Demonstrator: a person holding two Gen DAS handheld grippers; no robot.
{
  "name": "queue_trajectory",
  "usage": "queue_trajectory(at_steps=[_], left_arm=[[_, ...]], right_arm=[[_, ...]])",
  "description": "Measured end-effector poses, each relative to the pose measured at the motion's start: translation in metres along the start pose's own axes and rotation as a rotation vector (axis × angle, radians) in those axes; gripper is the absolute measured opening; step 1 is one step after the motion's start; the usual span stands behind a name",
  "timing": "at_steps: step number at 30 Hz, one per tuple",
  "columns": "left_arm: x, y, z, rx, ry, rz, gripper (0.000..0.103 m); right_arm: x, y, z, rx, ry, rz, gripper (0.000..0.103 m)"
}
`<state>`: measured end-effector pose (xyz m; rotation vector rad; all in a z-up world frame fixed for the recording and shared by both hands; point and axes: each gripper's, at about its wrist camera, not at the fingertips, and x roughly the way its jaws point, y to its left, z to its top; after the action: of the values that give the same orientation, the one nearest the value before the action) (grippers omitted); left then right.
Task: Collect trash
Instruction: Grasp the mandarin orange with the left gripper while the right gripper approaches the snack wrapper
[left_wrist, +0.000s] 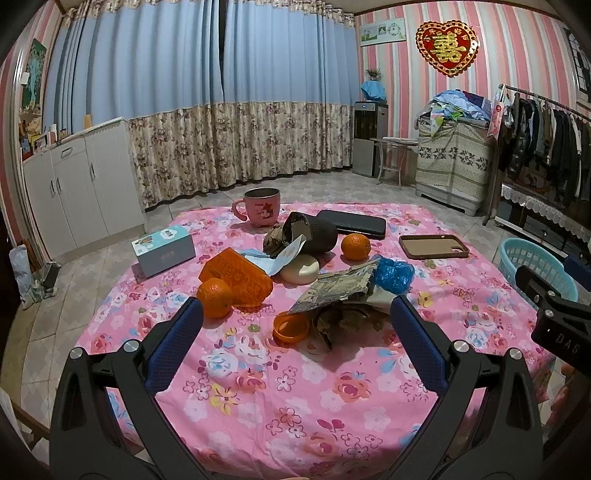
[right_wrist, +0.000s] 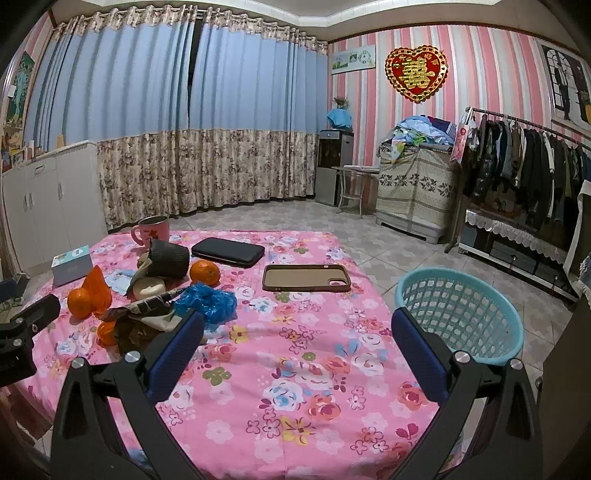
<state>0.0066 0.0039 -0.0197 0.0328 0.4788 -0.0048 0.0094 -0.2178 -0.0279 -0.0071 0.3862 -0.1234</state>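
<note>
Judging by the basket (right_wrist: 460, 314) at the right of the right-wrist view, nothing had yet been collected: through its mesh wall no trash could be made out inside (the bottom was partly hidden by the near rim). The trash was all seen on the table (left_wrist: 295, 398), heaped at mid-frame in the left-wrist view: a crumpled newspaper (left_wrist: 338, 288), a blue bag (left_wrist: 393, 273), brown scraps (left_wrist: 340, 319), an orange lid (left_wrist: 291, 326), an orange wrapper (left_wrist: 238, 277) and a tipped cup (left_wrist: 314, 232) with paper spilling from it. Two oranges (left_wrist: 214, 298), a mug (left_wrist: 260, 210), a box (left_wrist: 162, 251), a phone case (left_wrist: 434, 246) and a wallet (left_wrist: 351, 222) were judged not to be trash.

The left gripper (left_wrist: 295, 314) was held with jaws spread wide and nothing between them, framing the scraps from the near side. The right gripper (right_wrist: 295, 328) was likewise spread wide and empty, over bare cloth at lower centre. The whole task was judged to remain.
</note>
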Motion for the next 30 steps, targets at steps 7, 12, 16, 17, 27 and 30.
queue_trajectory(at_steps=[7,12,16,17,27,30], left_arm=[[0.012,0.006,0.006,0.021,0.042,0.018,0.098],[0.02,0.024,0.021,-0.008,0.068,0.008,0.098],[0.039,0.035,0.036,0.052,0.066,0.063,0.098],[0.047,0.038,0.041,0.056,0.078,0.061,0.098],[0.107,0.079,0.034,-0.015,0.198,0.088,0.098],[0.12,0.089,0.025,-0.024,0.237,0.069,0.098]], right_arm=[[0.01,0.001,0.008,-0.016,0.01,0.019,0.099],[0.024,0.004,0.025,-0.008,0.044,0.068,0.099],[0.039,0.011,0.042,-0.008,0.076,0.097,0.099],[0.044,0.012,0.046,0.002,0.08,0.112,0.099],[0.09,0.029,0.059,-0.029,0.094,0.064,0.099],[0.101,0.031,0.046,-0.031,0.121,0.055,0.099]])
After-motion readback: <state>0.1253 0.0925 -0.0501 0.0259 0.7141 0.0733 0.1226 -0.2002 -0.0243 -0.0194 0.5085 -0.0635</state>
